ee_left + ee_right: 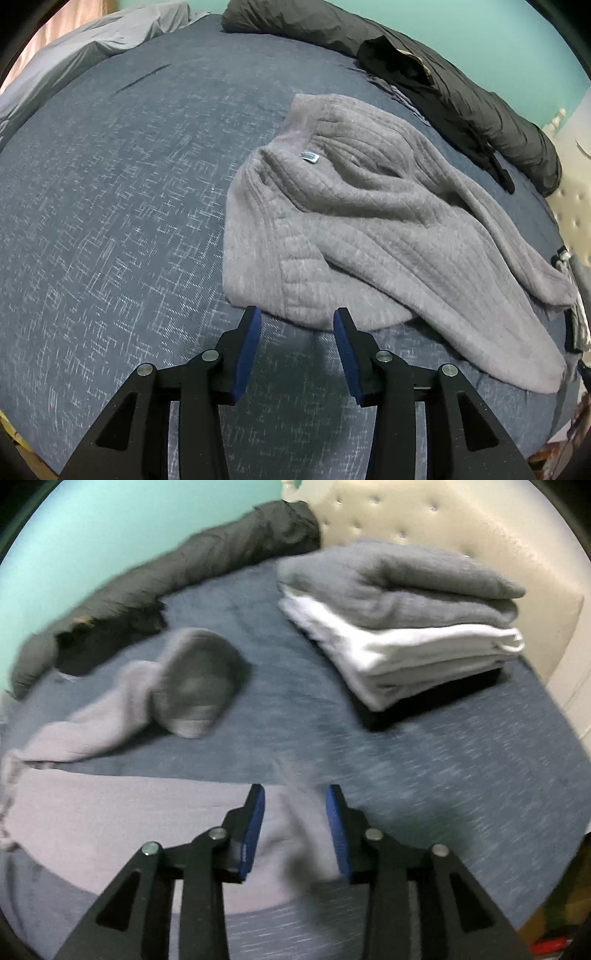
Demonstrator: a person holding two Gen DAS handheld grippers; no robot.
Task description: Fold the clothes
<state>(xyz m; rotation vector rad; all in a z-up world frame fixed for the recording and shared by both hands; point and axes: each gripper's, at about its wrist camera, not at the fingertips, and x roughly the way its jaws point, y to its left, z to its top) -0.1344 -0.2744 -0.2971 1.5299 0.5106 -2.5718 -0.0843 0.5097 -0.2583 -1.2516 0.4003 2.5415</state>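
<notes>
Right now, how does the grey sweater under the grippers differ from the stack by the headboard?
The grey sweater lies spread and rumpled, a sleeve trailing; the stack is squared in neat layers. The sweater is one lilac-grey piece; the stack mixes grey, white and dark. Both rest on the blue bedcover.

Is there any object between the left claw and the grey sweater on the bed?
Nothing visible: only bare blue bedsheet lies between the open left claw and the near hem of the grey ribbed knit sweater.

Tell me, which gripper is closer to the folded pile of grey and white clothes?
Right. The right gripper faces the folded pile across bare blue bedspread. The left gripper sits at the fuzzy grey sweater's hem, pile unseen.
</notes>
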